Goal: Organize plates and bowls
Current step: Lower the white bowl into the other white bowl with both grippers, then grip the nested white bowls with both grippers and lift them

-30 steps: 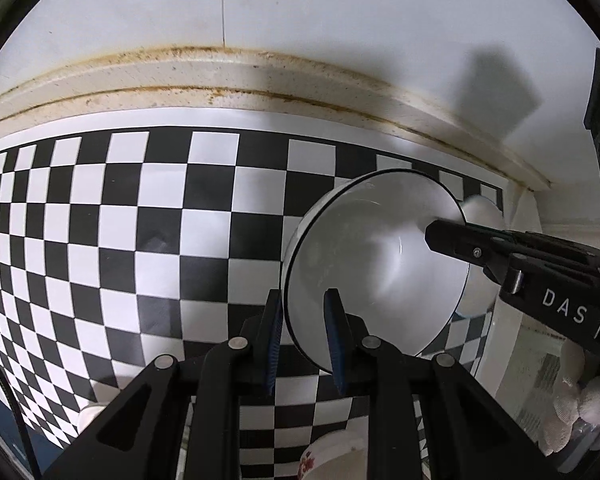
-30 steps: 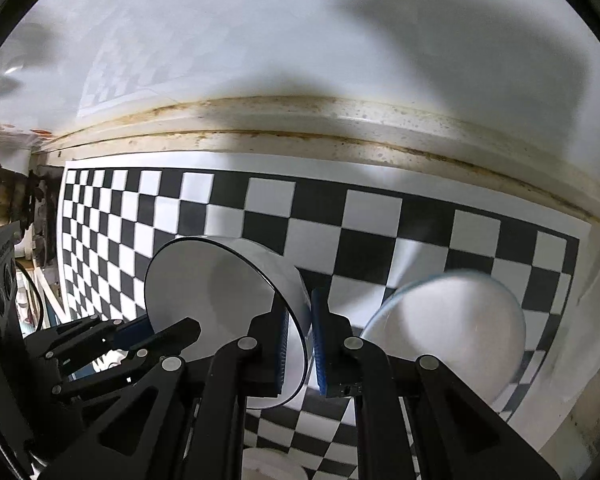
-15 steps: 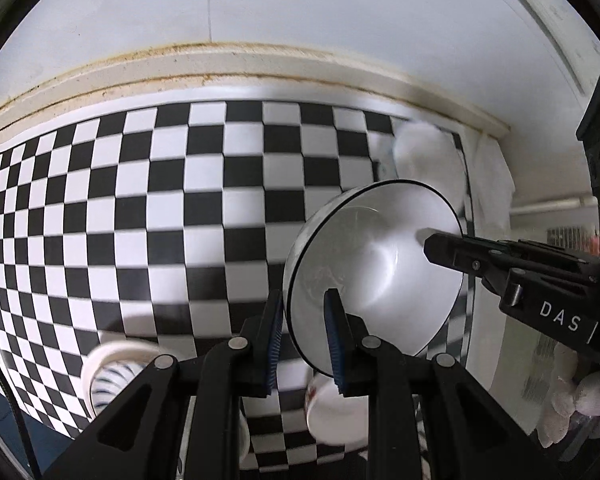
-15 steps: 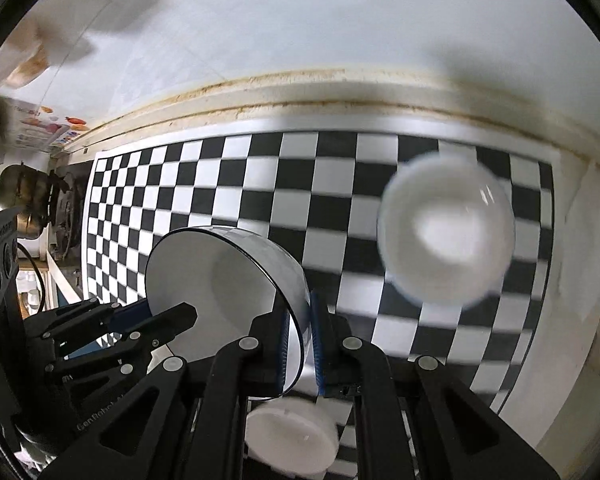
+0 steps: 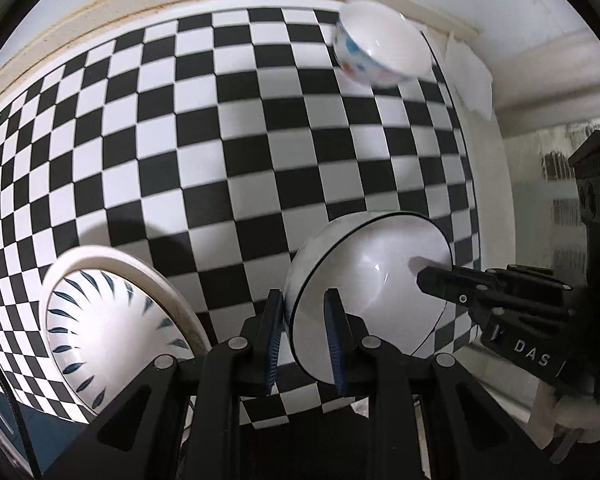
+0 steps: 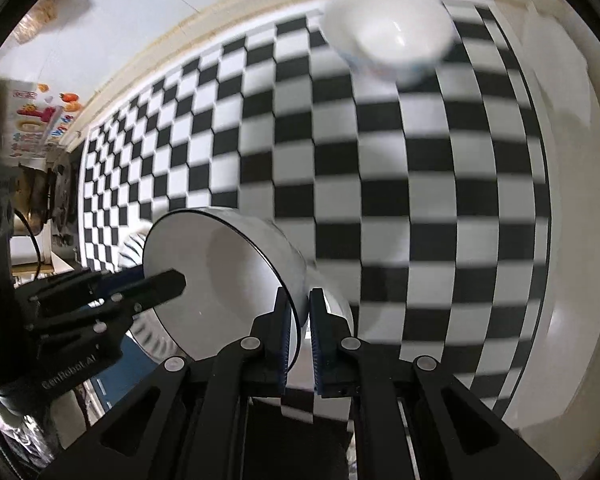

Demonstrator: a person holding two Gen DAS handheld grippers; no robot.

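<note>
Both grippers hold one white bowl with a thin black rim (image 5: 364, 280), above the checkered mat. My left gripper (image 5: 302, 344) is shut on its near left rim. My right gripper (image 6: 299, 336) is shut on the opposite rim of the same bowl (image 6: 216, 280), and its finger shows inside the bowl in the left wrist view (image 5: 460, 284). A white bowl with coloured spots (image 5: 380, 44) stands at the mat's far right, also in the right wrist view (image 6: 388, 36). A white plate with blue leaf marks (image 5: 112, 320) lies at the near left.
The black and white checkered mat (image 5: 220, 140) covers the counter up to a cream back ledge (image 5: 100, 4). White paper (image 5: 470, 80) lies off the mat's far right corner. A printed box (image 6: 32, 120) and dark appliances stand at the left in the right wrist view.
Both grippers, still holding the black-rimmed bowl, have pulled back and tilted down. The spotted bowl now sits farther away, and the leaf-patterned plate has come into fuller view at the near left.
</note>
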